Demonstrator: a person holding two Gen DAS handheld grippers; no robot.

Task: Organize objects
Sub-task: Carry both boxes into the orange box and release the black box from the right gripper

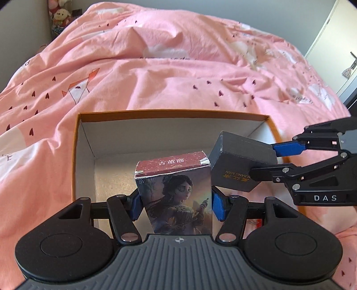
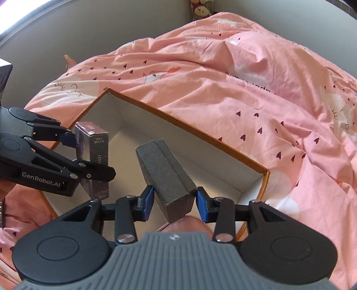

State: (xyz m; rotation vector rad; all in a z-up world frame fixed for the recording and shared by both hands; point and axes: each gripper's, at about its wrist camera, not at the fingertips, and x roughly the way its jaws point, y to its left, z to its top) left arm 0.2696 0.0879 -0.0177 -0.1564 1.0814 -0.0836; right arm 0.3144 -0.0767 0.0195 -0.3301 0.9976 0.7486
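Observation:
An open cardboard box with an orange rim (image 1: pixel 169 112) and white inside lies on the pink bed. My left gripper (image 1: pixel 177 206) is shut on a small card box printed with a figure (image 1: pixel 176 191), held upright over the open box's near side. My right gripper (image 1: pixel 267 160) comes in from the right, shut on a dark grey textured box (image 1: pixel 241 160) that is tilted and almost touches the card box's top corner. In the right wrist view the grey box (image 2: pixel 165 174) sits between the blue pads of the right gripper (image 2: pixel 175 203), above the open box (image 2: pixel 189 129). There the left gripper (image 2: pixel 89 156) holds the card box (image 2: pixel 93 156) at the left.
A rumpled pink duvet (image 1: pixel 178 71) with small hearts surrounds the open box. Plush toys (image 1: pixel 60 15) sit at the bed's far left corner by the grey wall. A white door with a handle (image 1: pixel 348 62) stands at the right. A person's hand (image 2: pixel 4 189) shows at the left edge.

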